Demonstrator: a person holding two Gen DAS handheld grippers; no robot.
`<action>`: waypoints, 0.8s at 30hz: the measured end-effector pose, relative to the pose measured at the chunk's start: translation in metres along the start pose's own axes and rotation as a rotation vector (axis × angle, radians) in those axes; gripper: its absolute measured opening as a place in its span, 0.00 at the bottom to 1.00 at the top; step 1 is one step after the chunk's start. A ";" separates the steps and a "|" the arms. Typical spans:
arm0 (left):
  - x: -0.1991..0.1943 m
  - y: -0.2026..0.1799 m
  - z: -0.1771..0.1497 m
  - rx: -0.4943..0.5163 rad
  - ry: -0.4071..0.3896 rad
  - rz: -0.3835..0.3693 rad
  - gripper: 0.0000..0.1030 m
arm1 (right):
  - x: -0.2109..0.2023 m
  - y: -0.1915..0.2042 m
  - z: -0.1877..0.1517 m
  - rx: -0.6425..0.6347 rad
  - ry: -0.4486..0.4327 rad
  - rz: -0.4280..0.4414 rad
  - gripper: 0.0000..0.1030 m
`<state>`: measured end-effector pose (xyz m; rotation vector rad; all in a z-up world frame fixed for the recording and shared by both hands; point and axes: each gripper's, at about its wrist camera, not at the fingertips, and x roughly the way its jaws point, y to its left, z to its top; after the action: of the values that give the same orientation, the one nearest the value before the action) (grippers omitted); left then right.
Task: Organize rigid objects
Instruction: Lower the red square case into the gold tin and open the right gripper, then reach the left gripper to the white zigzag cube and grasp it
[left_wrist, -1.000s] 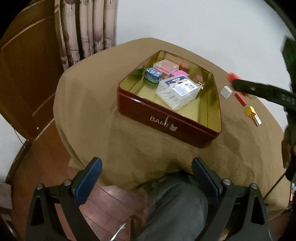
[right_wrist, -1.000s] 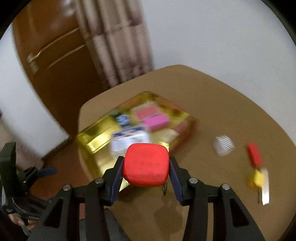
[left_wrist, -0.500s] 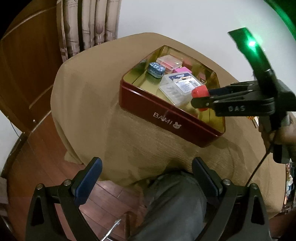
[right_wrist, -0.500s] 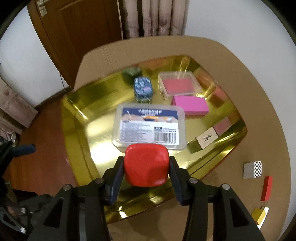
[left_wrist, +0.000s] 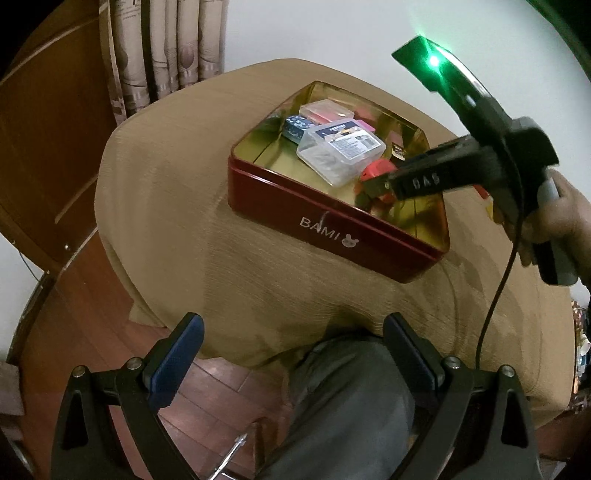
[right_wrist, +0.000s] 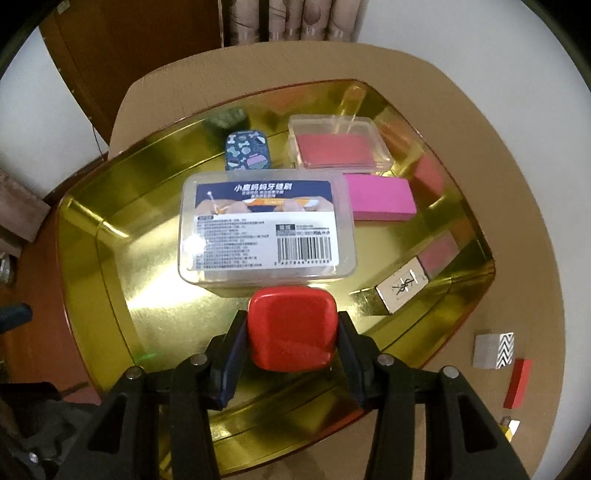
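Right gripper: clamped on red case, low over tin
Left gripper: jaws apart, empty
Risk: case could land on clear box if released here

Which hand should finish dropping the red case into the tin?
Right. The right gripper is already shut on the red case and hangs over the bare gold floor of the tin, just in front of the clear labelled box. The left gripper is open, empty, back off the table edge.
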<state>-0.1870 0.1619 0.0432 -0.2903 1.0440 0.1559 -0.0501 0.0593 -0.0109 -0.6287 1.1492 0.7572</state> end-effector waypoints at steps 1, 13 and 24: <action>0.000 0.000 0.000 0.002 0.000 0.000 0.93 | 0.000 -0.002 0.004 0.011 -0.009 -0.009 0.48; -0.009 -0.019 -0.006 0.095 -0.043 0.035 0.93 | -0.102 -0.072 -0.118 0.381 -0.561 -0.139 0.54; -0.026 -0.088 -0.018 0.337 -0.117 -0.027 0.93 | -0.069 -0.183 -0.314 0.872 -0.416 -0.578 0.56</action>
<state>-0.1920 0.0732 0.0717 0.0104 0.9316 -0.0290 -0.0956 -0.3074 -0.0268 -0.0323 0.7398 -0.1389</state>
